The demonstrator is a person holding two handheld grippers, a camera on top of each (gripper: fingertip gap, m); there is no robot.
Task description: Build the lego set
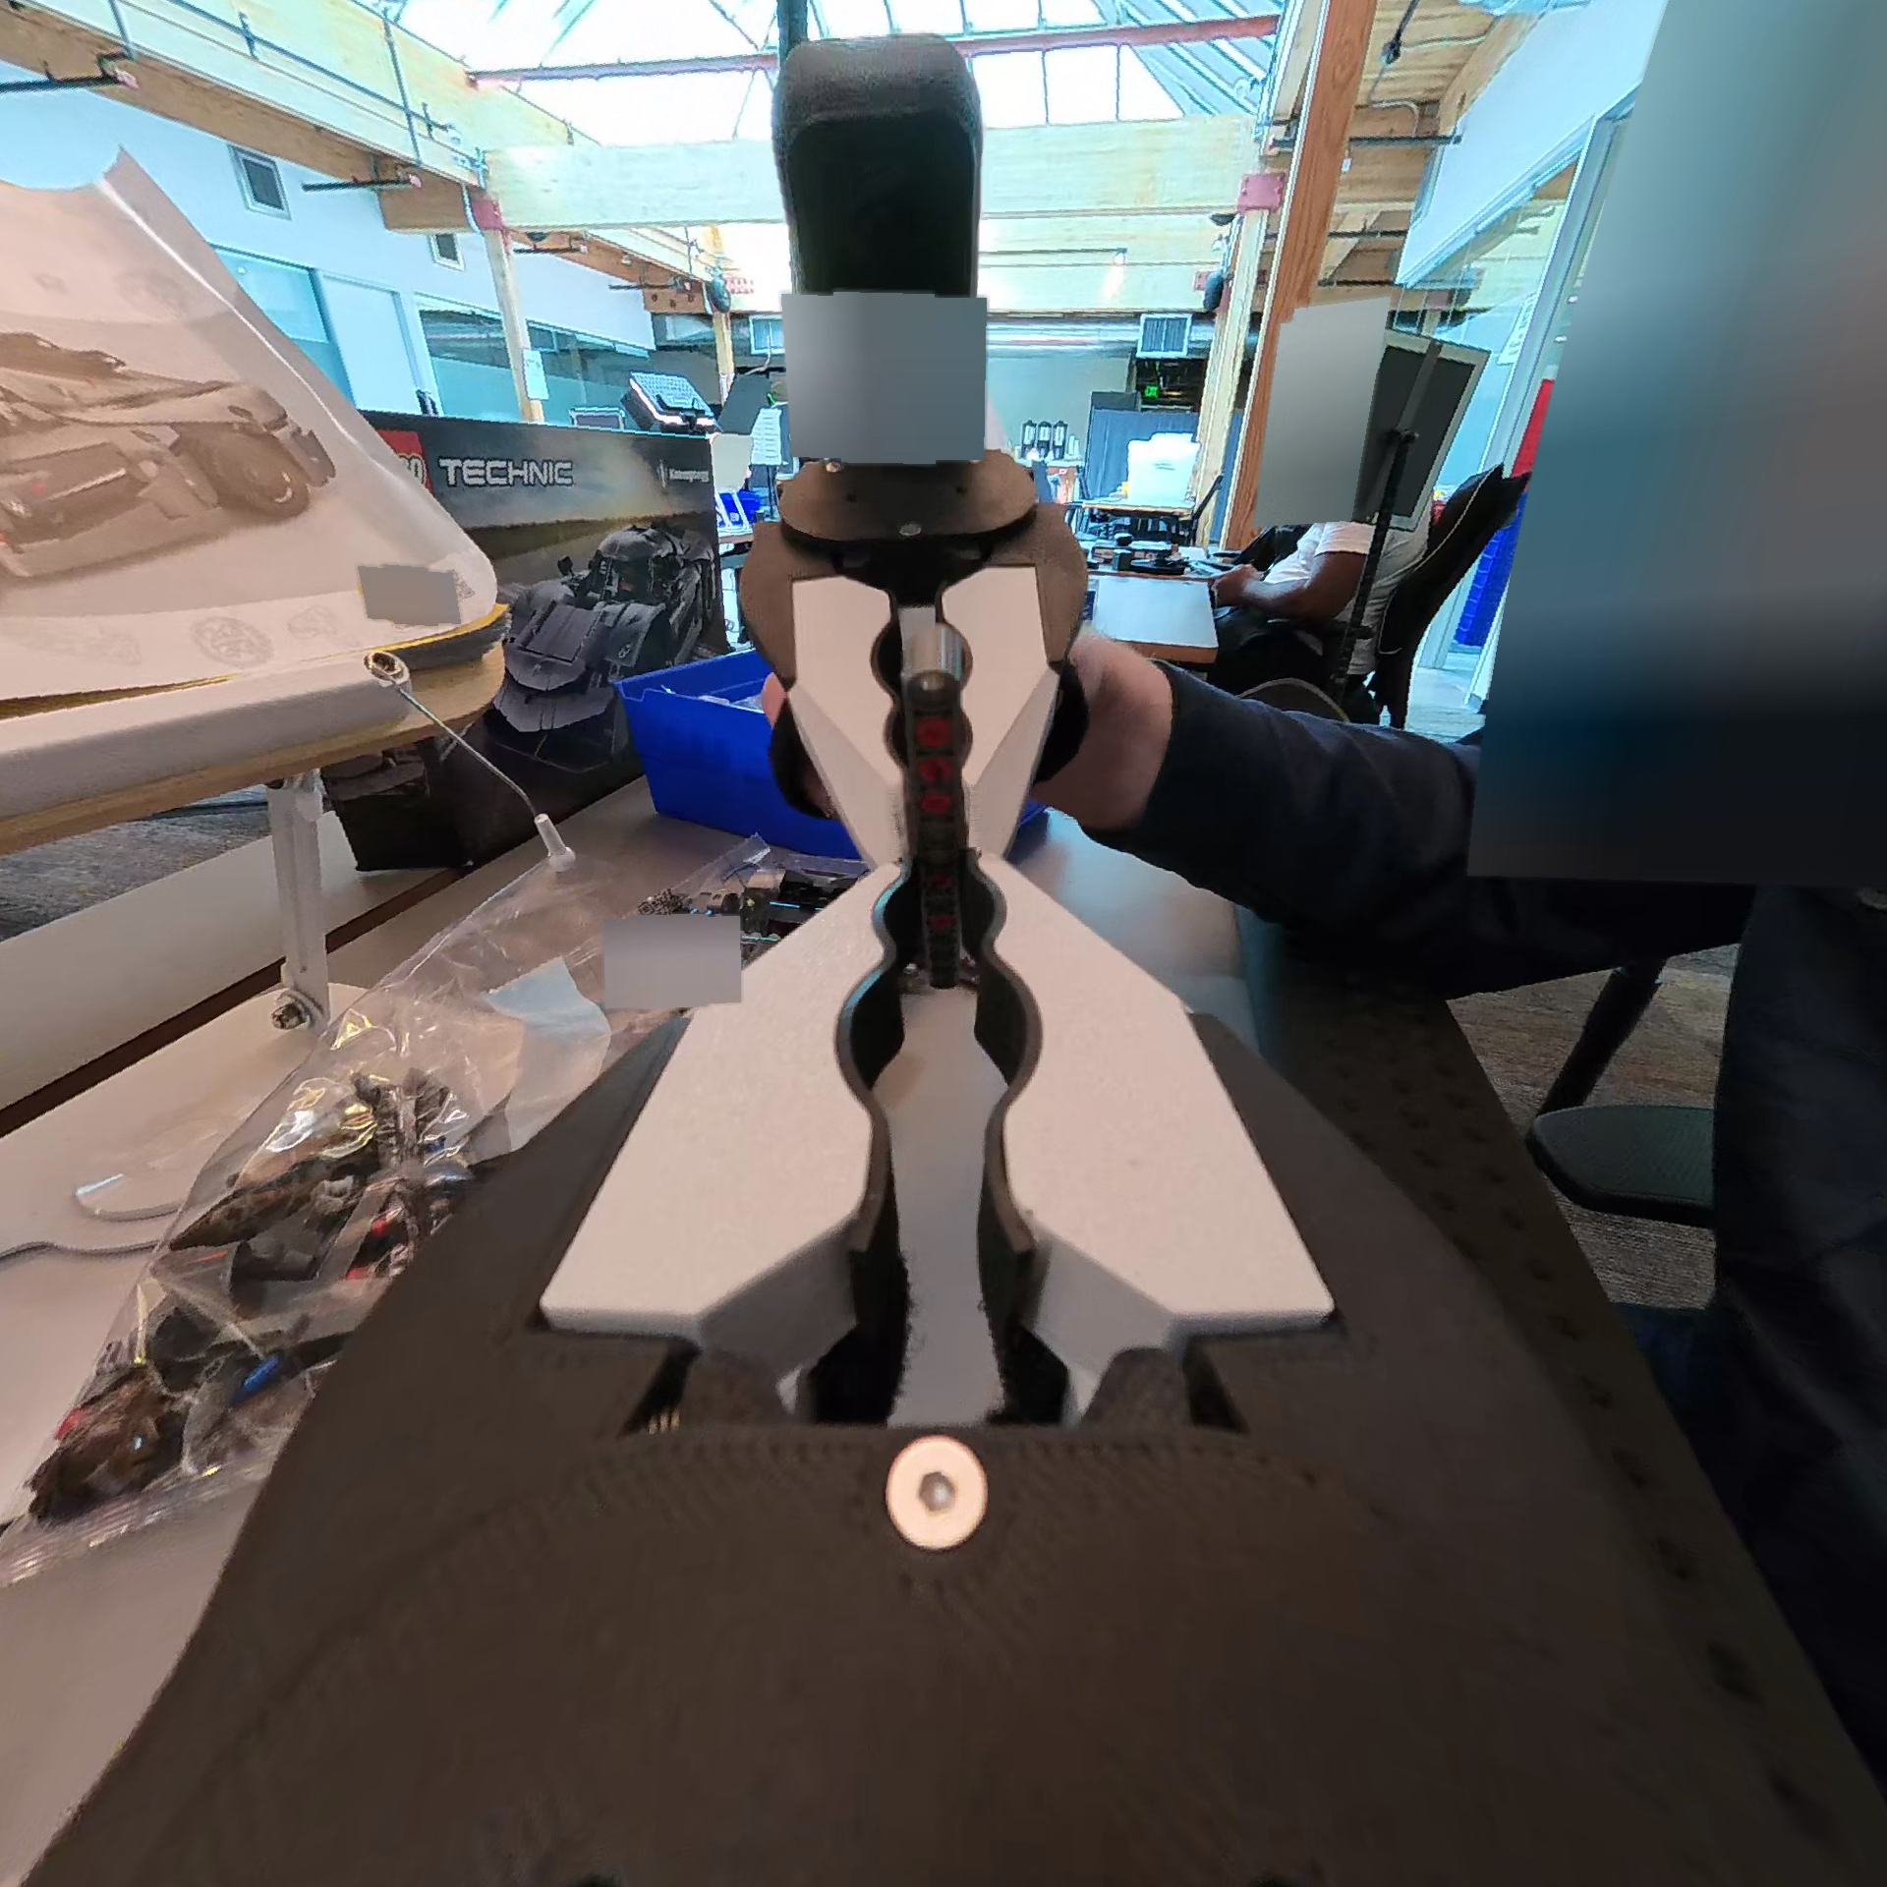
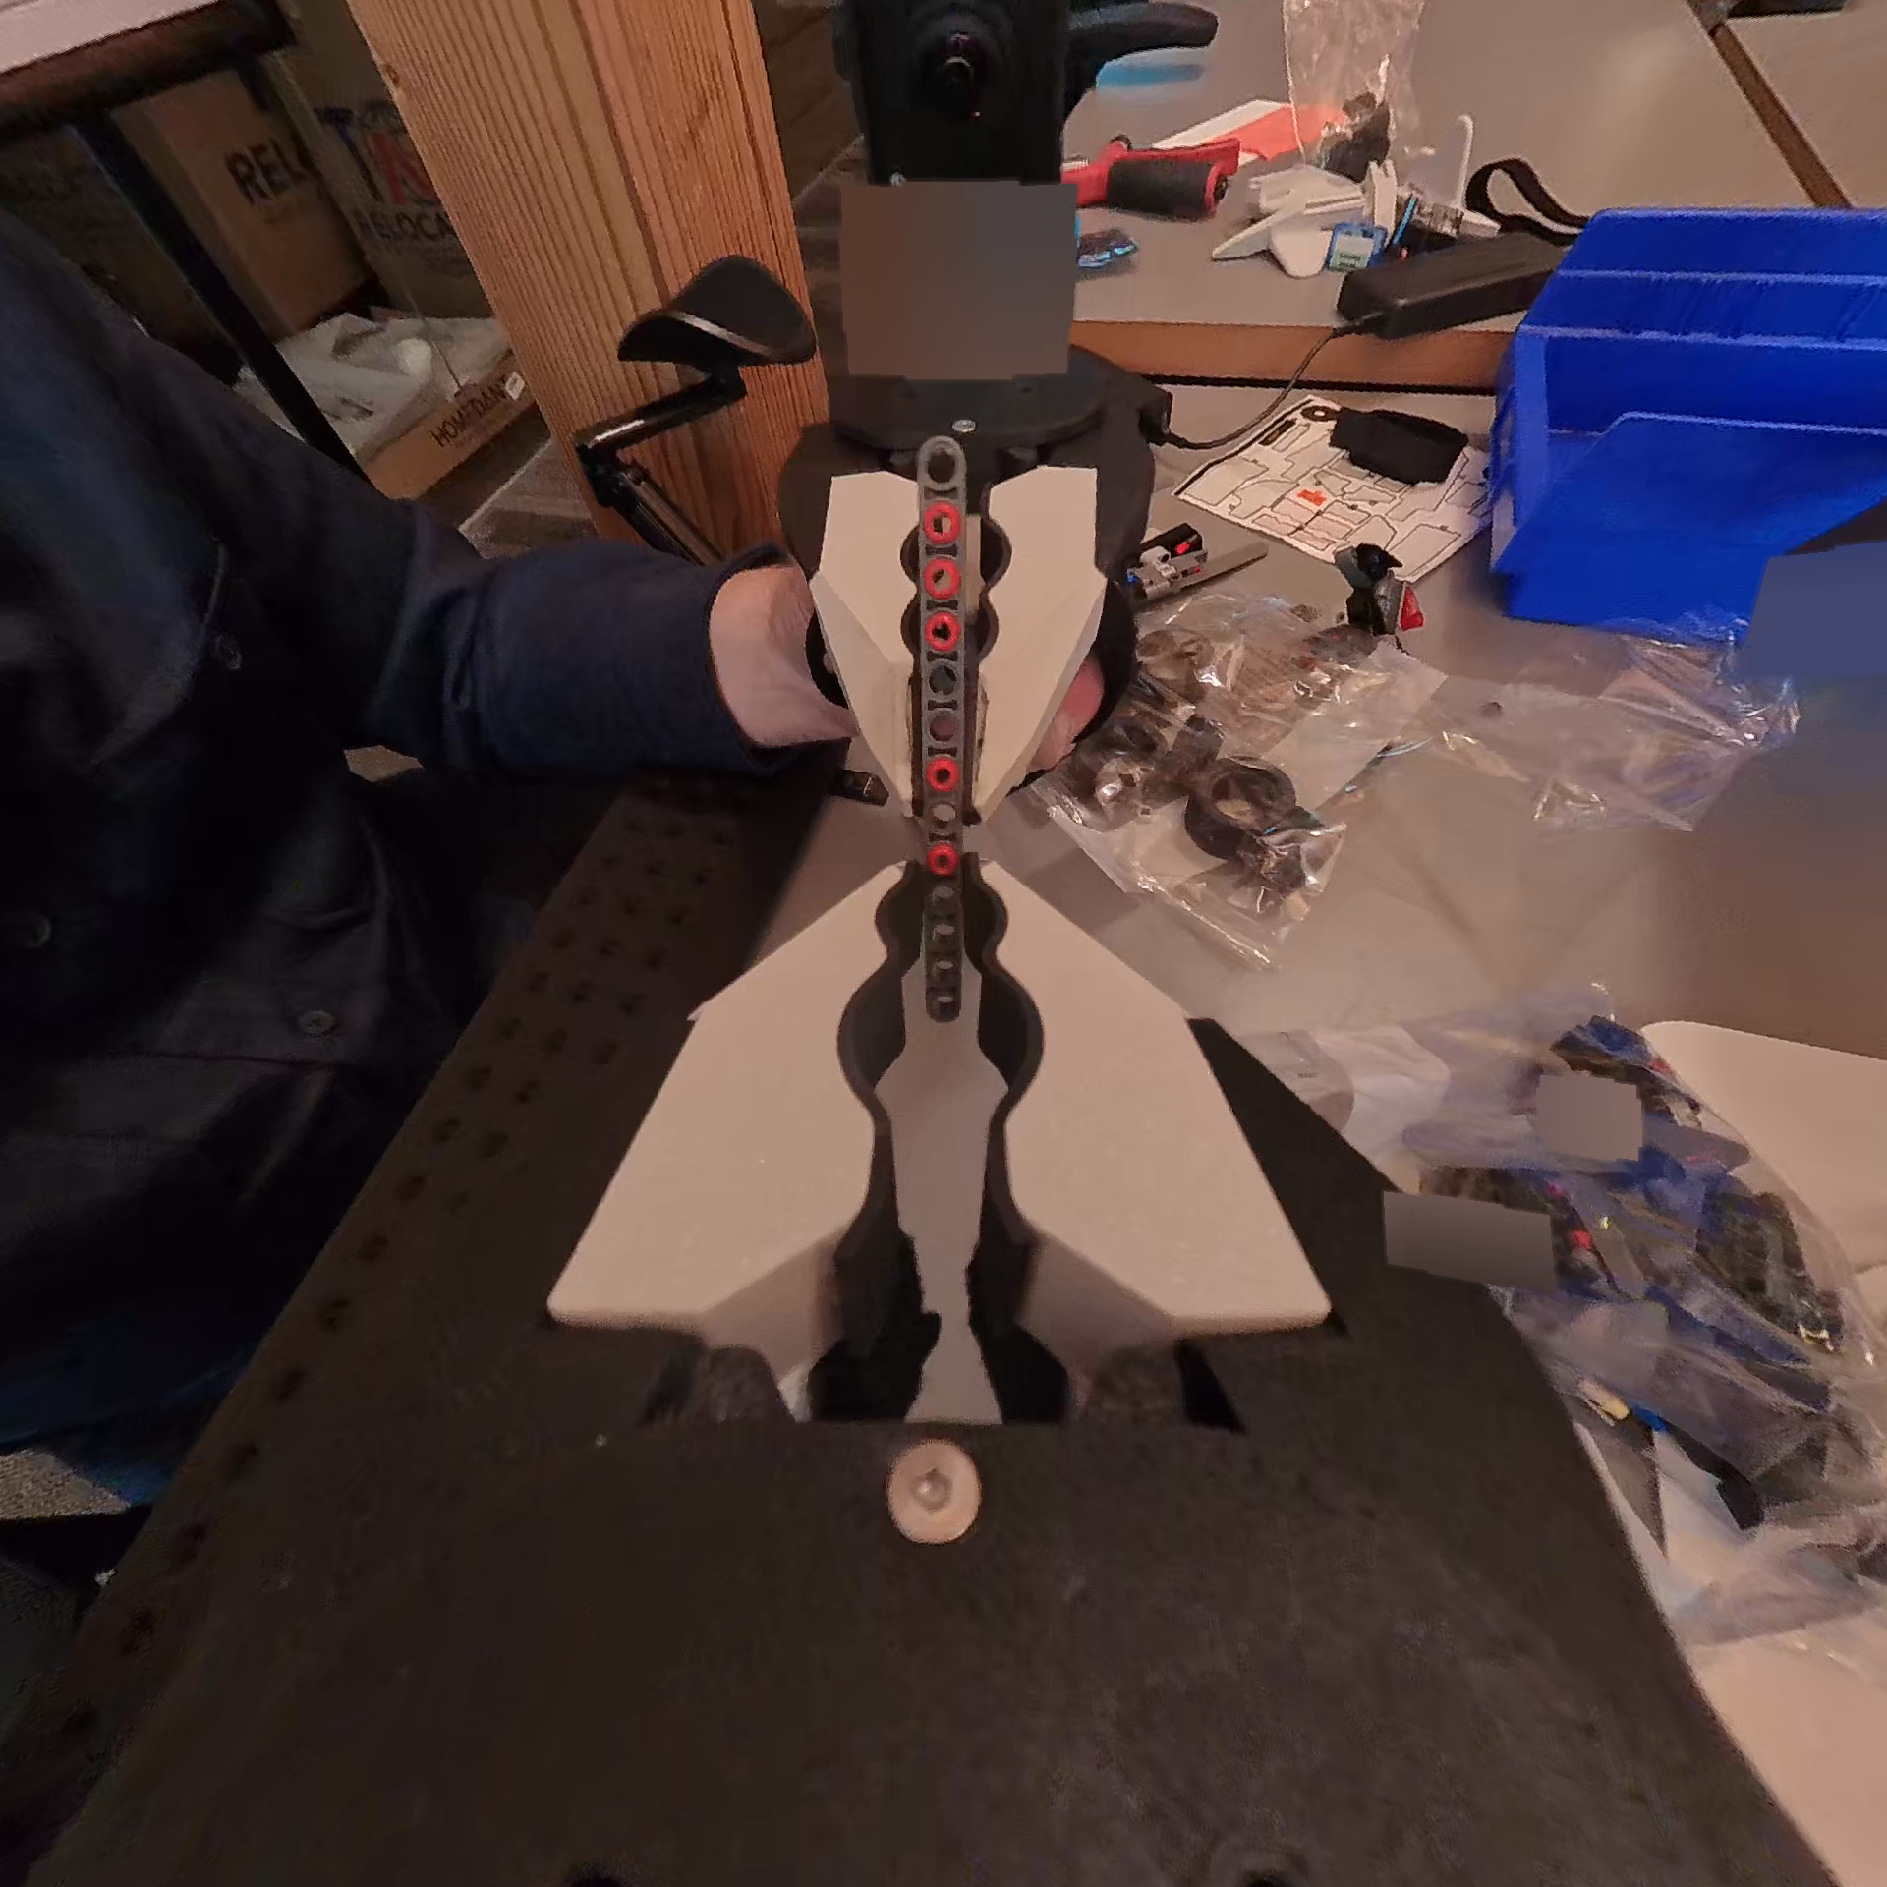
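Grey beam [image 2: 941, 735] with red pins — clamped in both grippers' facing jaws, tip-to-tip.

A long, thin, dark grey plastic beam with a row of round holes [image 2: 941, 735] is up in the air, above the counter. Some of its holes have small red plastic pins [image 2: 940, 634] pushed in, and other holes are empty. It is pinched from both ends. From the left wrist view the beam [image 1: 937, 817] shows edge-on, with the red pins [image 1: 933, 768] in a line.
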